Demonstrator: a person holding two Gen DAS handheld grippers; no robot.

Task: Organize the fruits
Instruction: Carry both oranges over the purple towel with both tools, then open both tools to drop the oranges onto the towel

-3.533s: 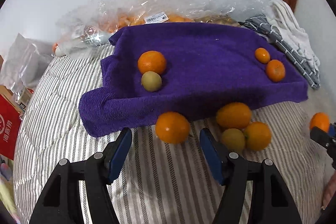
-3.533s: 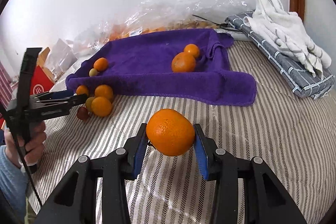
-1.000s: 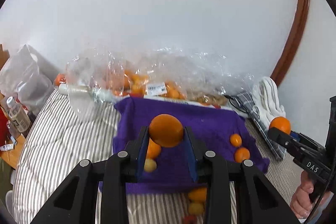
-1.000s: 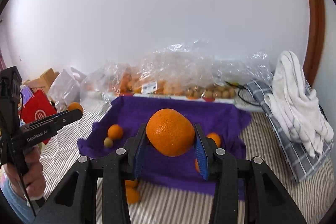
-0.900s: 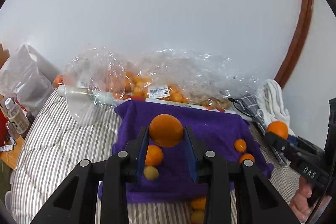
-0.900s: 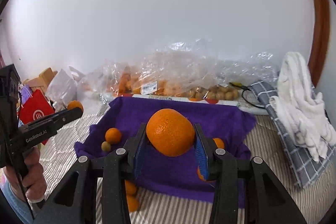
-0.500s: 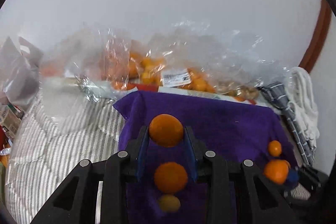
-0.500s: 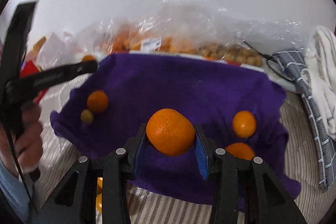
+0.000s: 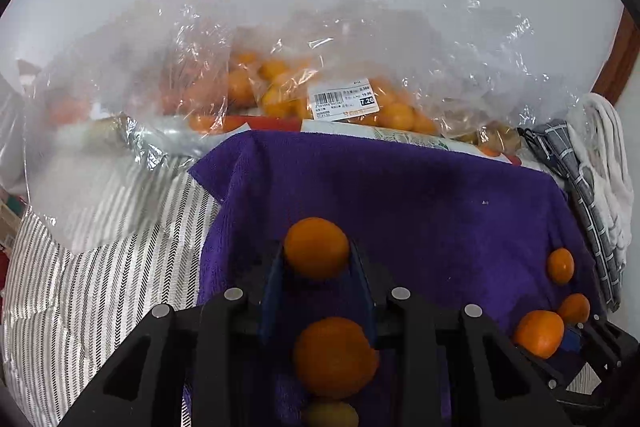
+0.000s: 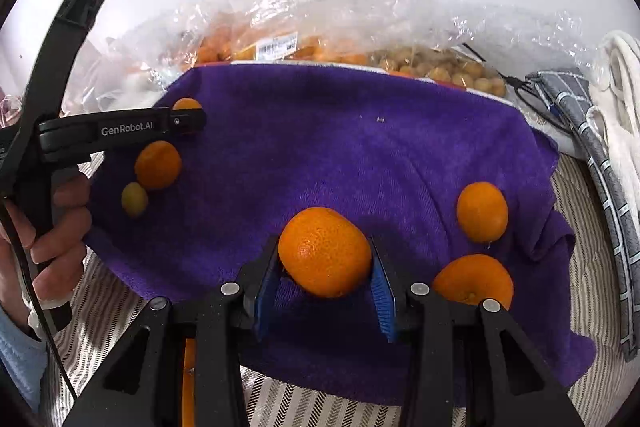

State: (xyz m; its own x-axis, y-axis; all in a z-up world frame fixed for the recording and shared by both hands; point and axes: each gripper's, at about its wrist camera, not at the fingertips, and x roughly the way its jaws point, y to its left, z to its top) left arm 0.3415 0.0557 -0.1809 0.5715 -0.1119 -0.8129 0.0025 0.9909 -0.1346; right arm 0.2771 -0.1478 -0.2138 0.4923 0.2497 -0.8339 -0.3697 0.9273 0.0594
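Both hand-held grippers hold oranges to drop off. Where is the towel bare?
The purple towel is bare through its middle and back, up to the plastic bags. Crowded: orange and green fruit at left, two oranges at right.

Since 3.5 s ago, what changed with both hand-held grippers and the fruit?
The left hand-held gripper, open beside an orange on the striped bedding then, now grips that orange above the purple towel. The right hand-held gripper carried its orange from the bedding to above the towel. Unchanged: four fruits lie on the towel.
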